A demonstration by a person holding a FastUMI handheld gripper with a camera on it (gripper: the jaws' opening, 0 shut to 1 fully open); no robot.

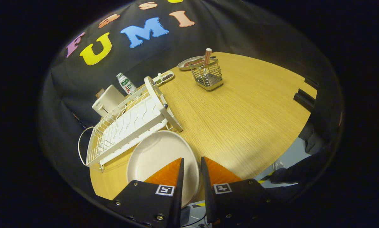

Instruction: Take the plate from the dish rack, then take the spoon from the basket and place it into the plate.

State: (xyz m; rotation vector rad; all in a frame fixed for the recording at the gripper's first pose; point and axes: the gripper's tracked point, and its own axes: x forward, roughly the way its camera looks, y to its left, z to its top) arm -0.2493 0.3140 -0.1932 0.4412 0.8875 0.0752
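Observation:
A round cream plate (158,158) lies low over the near edge of the wooden table (240,120), just in front of the white dish rack (129,125). My gripper (192,162) has its fingers closed on the plate's right rim, one finger over the plate's inside and the other outside the rim. Far beyond the fingers stands a wire basket (208,77) with the spoon (207,57) upright in it, handle up.
A shallow dish (187,63) lies behind the basket. A small tray (164,77), a drink bottle (126,84) and a white box (108,99) line the table's far left side behind the rack. Dark blocks (305,98) sit at the right edge.

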